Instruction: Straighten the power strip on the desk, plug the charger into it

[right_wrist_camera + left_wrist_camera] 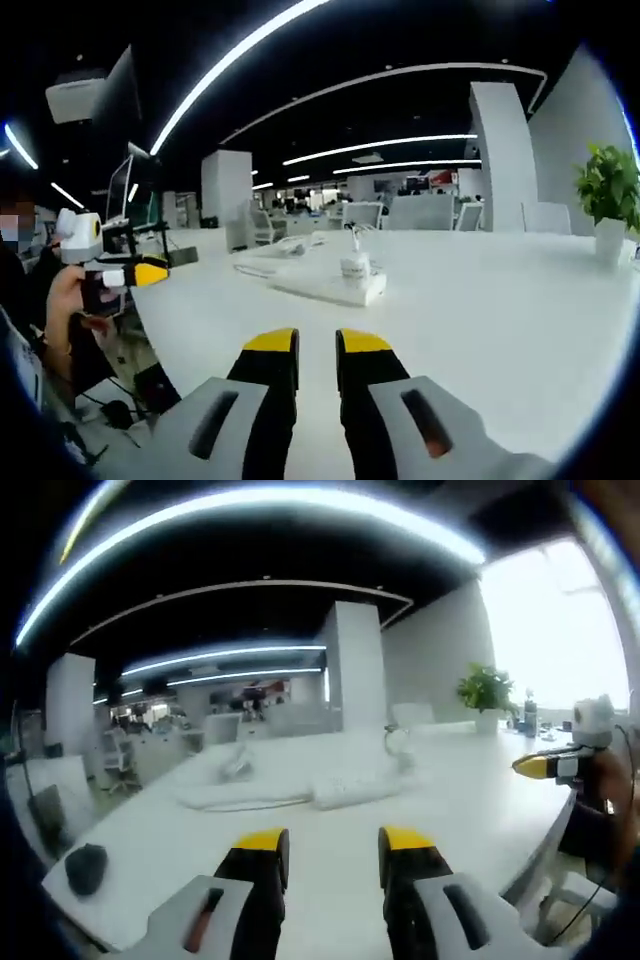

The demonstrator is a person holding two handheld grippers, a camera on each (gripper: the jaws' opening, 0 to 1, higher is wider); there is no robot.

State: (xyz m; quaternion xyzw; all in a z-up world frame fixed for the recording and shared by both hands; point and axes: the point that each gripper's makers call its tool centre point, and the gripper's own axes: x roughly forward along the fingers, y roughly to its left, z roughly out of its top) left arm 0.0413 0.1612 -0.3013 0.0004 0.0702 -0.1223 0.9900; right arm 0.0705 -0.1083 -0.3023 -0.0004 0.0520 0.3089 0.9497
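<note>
A white power strip [350,790] lies on the white desk [470,820], ahead of my left gripper [333,842], which is open with nothing between its yellow-tipped jaws. A small white charger [398,742] with a cable stands just behind the strip. In the right gripper view the power strip [330,287] lies at mid-desk with the charger [355,266] upright at its near end. My right gripper [318,345] hovers over the desk short of them, its jaws a narrow gap apart and holding nothing. Each gripper shows in the other's view, held by a hand: right gripper [548,766], left gripper [135,273].
A black mouse [86,868] sits near the desk's left corner. A white cable [235,802] and another white item [237,763] lie left of the strip. A potted plant [487,692] stands at the far right. The desk edge [170,340] runs along the left, with chairs and monitors beyond.
</note>
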